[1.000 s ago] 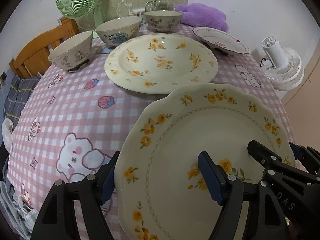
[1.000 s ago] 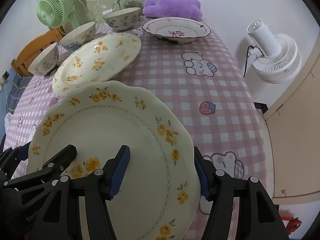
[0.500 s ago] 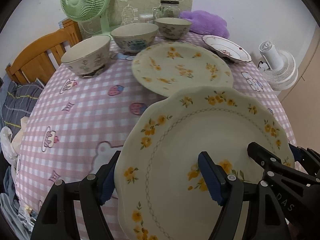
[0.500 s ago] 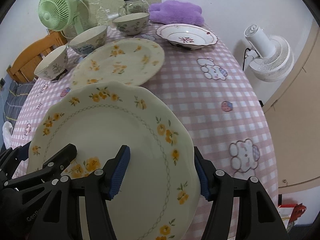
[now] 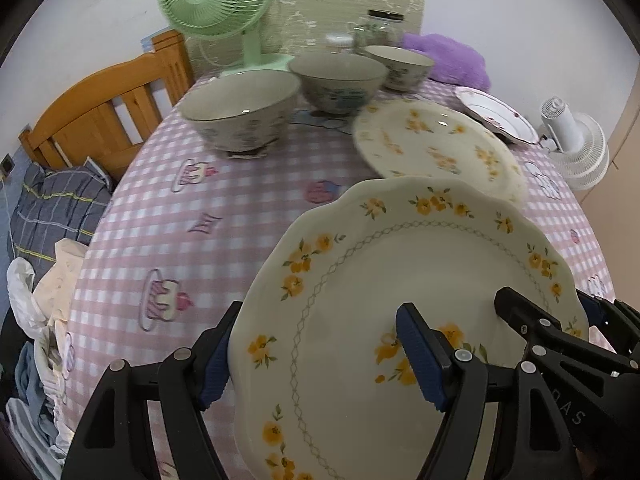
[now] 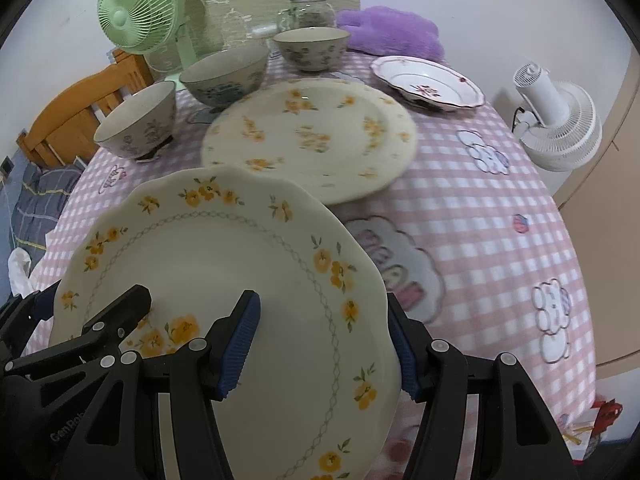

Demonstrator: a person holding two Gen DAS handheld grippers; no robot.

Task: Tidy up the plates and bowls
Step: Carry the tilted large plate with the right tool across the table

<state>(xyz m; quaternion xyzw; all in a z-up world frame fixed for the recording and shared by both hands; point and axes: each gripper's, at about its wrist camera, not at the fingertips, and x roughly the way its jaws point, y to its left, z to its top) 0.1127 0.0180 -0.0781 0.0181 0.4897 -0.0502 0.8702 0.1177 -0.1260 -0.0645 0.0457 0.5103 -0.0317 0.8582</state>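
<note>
Both grippers had carried the scalloped plate (image 5: pixel 404 292) forward over the table, so the bowls and the round plate (image 5: pixel 436 148) loomed larger than before. Each claw was clamped on the scalloped plate's rim: the left gripper (image 5: pixel 320 360) on its left side, the right gripper (image 6: pixel 324 344) on its right side, one blue pad above and one below. It hung above the pink checked tablecloth (image 5: pixel 224 216). Beyond stood three bowls (image 6: pixel 138 122) and a red-trimmed dish (image 6: pixel 428 82).

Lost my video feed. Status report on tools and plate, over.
Both tools, left and right, clamped on scalloped plate, carried above table. Big flowered plate ahead. Three bowls behind it; path clear.
</note>
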